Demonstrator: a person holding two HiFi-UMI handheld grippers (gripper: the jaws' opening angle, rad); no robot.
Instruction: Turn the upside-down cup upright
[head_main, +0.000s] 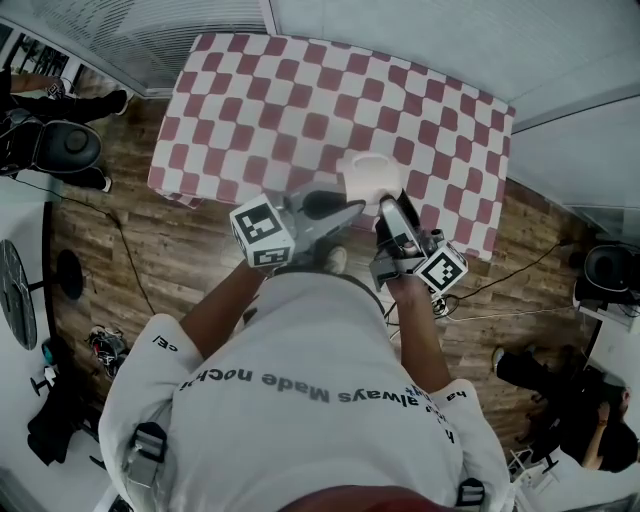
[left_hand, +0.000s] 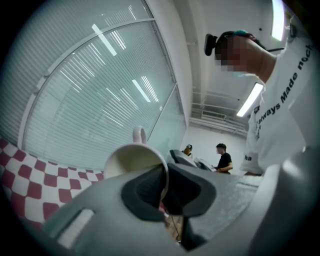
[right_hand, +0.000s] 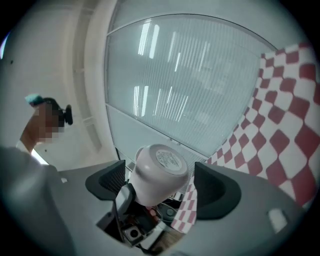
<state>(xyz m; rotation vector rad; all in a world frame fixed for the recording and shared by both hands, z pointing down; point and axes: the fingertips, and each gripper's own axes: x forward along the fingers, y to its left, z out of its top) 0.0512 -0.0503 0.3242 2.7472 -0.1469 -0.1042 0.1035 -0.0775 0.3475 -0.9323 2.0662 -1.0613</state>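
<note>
A white cup (head_main: 368, 176) with a handle is held in the air over the near edge of the checkered table (head_main: 300, 100). My left gripper (head_main: 350, 208) is shut on its rim. In the left gripper view the cup's open mouth (left_hand: 131, 161) faces the camera, and the rim wall is pinched between the dark pads (left_hand: 145, 192). In the right gripper view the cup's flat base (right_hand: 167, 160) points at the camera. My right gripper (right_hand: 160, 186) stands open around it, with checkered cloth showing between the cup and the right-hand pad (right_hand: 216, 189).
The red-and-white cloth (right_hand: 285, 130) hangs over the table's front edge above a wooden floor (head_main: 170, 250). Cables (head_main: 500, 300) lie on the floor at right. Seated people (left_hand: 222, 157) are behind me. Window blinds (left_hand: 90, 90) stand beyond the table.
</note>
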